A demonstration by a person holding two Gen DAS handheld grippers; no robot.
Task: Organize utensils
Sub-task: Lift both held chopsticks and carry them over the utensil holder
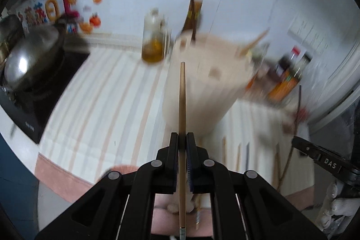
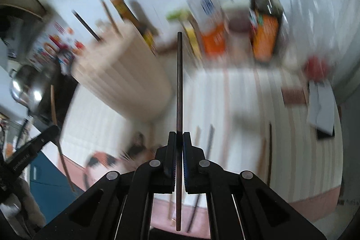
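My left gripper (image 1: 182,135) is shut on a light wooden chopstick (image 1: 182,100) that points up toward a beige utensil holder (image 1: 209,84) just ahead. My right gripper (image 2: 179,134) is shut on a dark brown chopstick (image 2: 179,82), with the same holder (image 2: 121,82) to its left, holding a few sticks. Several loose chopsticks (image 2: 210,143) lie on the striped cloth (image 2: 281,127) below; they also show in the left wrist view (image 1: 238,156). The right gripper's body (image 1: 324,161) shows at the right edge of the left view. Both views are motion-blurred.
An oil bottle (image 1: 154,37) and a dark bottle (image 1: 191,15) stand behind the holder. Sauce bottles and packets (image 2: 263,33) line the wall. A steel pot (image 1: 29,57) sits on a black cooktop (image 1: 29,109) at left. A dark notebook (image 2: 321,111) lies at right.
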